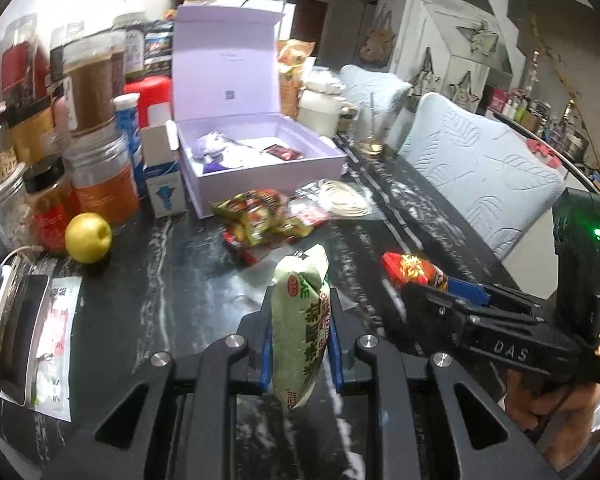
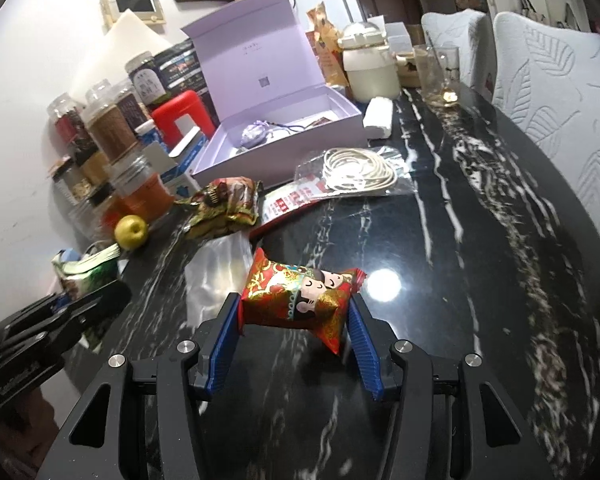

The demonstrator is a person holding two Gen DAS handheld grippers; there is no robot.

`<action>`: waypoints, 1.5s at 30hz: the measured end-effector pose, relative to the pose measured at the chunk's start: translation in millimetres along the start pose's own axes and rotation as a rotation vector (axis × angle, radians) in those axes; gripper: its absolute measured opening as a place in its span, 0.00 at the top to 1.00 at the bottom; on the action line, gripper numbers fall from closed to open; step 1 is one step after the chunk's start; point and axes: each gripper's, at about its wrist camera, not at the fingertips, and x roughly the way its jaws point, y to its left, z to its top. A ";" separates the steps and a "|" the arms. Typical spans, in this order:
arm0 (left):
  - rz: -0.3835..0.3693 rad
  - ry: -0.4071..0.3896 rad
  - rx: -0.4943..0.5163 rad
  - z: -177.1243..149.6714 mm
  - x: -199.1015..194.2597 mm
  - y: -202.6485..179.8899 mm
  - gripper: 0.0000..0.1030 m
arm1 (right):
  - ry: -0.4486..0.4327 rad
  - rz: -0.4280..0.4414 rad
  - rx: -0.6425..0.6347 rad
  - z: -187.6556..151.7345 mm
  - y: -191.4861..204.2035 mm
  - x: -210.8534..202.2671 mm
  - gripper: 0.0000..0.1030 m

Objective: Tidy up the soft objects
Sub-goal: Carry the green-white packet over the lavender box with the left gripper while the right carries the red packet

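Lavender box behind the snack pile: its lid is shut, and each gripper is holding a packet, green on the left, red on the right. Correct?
Not quite: the lavender box stands open, lid raised, as the right wrist view shows. The rest holds: left gripper grips the green packet, right gripper the red packet.

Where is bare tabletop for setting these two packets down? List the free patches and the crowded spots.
Free: the dark marble right of the bagged white cable, running to the chairs; also the strip before the right gripper. Crowded: jars and apple on the left, snack packets before the open lilac box.
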 end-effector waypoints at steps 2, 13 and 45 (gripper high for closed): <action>-0.010 -0.012 0.015 2.5 -4.0 -8.7 0.79 | -0.009 -0.003 -0.009 -2.5 0.4 -11.5 0.49; -0.024 -0.097 0.058 34.9 -14.8 -24.9 0.79 | -0.097 -0.008 -0.073 13.3 9.4 -52.7 0.49; 0.099 -0.293 0.105 190.4 49.0 22.8 0.79 | -0.240 0.067 -0.202 182.4 30.4 -1.2 0.49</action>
